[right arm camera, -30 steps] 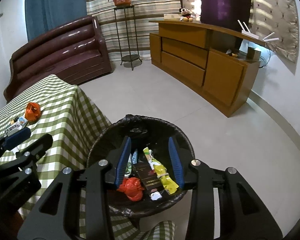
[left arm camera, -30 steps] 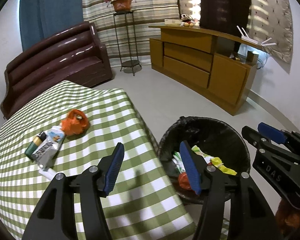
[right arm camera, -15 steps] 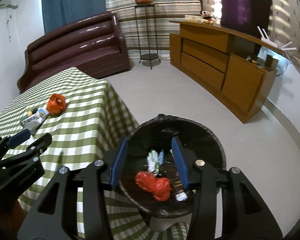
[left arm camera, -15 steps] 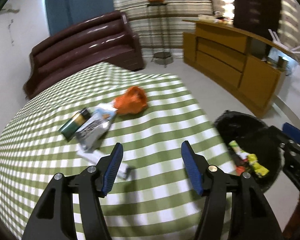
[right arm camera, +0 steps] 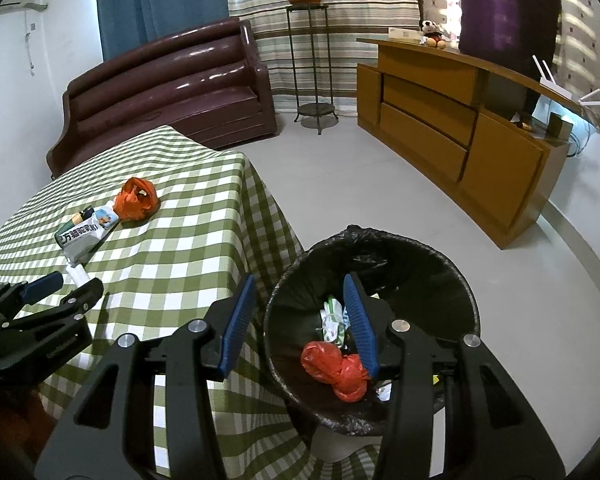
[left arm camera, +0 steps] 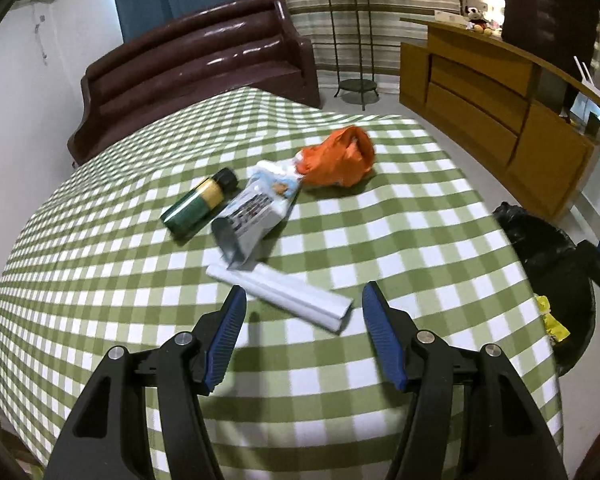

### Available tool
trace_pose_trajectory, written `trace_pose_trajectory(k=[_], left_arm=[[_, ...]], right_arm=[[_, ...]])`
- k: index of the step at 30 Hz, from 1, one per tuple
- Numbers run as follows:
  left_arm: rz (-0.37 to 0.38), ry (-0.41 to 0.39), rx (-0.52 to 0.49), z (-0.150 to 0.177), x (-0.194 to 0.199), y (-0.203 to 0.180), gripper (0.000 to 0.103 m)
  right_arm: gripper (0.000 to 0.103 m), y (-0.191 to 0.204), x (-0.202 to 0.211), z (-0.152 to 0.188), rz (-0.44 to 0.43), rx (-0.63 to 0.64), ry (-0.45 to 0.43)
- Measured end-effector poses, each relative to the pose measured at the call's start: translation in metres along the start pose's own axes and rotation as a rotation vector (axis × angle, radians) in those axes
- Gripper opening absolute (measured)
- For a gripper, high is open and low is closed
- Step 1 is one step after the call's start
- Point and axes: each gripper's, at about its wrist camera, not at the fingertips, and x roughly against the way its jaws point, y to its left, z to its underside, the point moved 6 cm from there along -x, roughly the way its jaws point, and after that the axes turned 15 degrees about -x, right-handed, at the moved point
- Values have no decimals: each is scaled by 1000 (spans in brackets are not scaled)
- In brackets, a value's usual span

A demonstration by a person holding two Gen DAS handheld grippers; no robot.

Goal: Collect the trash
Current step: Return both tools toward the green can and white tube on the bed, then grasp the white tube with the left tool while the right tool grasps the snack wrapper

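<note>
left gripper (left arm camera: 304,304): held wide, empty; white tube (left arm camera: 280,294) just ahead.
right gripper (right arm camera: 300,296): just opened, empty; bin (right arm camera: 452,280) below.

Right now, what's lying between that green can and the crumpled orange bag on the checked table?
A grey-and-white carton lies on its side between the green can and the orange bag, clearest in the left wrist view.

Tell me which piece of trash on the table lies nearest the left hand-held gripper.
The white folded paper, directly ahead of the open left hand-held gripper. The carton, the green can and the orange bag lie farther away.
</note>
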Motion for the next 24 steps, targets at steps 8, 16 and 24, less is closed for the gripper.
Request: trace_pose_trajectory(k=[8, 16, 24], left_arm=[[11, 29, 52, 24, 2, 26, 59], [4, 40, 78, 40, 9, 42, 59], [30, 10, 72, 32, 13, 38, 59]], right_arm=[[45, 2, 0, 1, -3, 3, 4], [45, 13, -1, 6, -11, 15, 10], [45, 15, -1, 8, -15, 20, 15]])
